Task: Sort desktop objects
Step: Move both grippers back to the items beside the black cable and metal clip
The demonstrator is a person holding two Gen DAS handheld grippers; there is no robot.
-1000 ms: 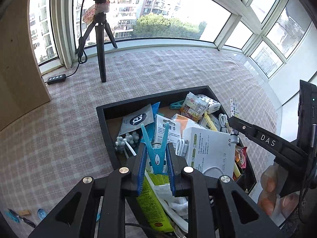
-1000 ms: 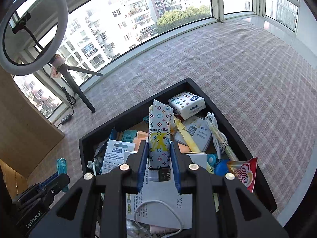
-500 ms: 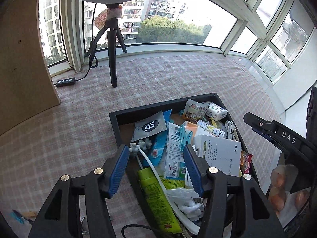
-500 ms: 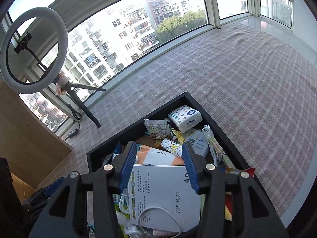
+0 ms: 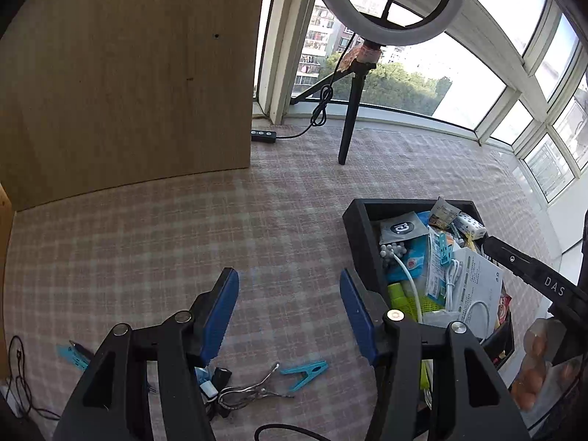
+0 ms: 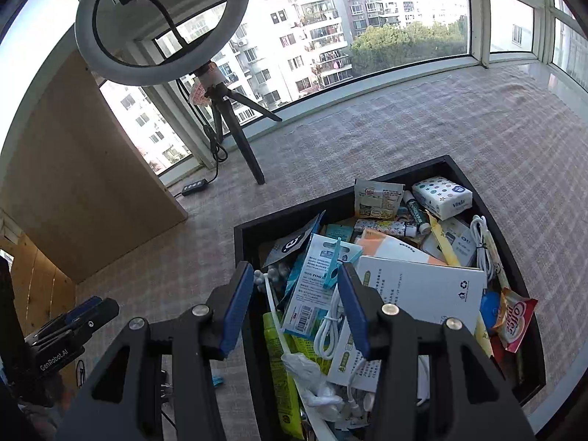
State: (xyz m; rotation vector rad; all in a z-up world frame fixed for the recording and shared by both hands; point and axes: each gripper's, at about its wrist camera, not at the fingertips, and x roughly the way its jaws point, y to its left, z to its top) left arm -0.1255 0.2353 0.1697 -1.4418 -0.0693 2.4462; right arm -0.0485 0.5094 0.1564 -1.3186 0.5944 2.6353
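Released since a second before: clip (image 5: 440, 249) and patterned tube (image 6: 386, 226), each dropped into the tray (image 5: 362, 242). Left gripper (image 5: 290, 316) swung off to bare cloth (image 5: 183, 242) left of the tray, jaws wide, gripping nothing; another clip (image 5: 304, 373) just below it. Right gripper (image 6: 296, 308) spread wide over the tray's near-left corner, holding nothing.

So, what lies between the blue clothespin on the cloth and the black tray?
In the left wrist view, only bare checked tablecloth lies between the blue clothespin and the black tray; the left gripper, open, hangs above that stretch.
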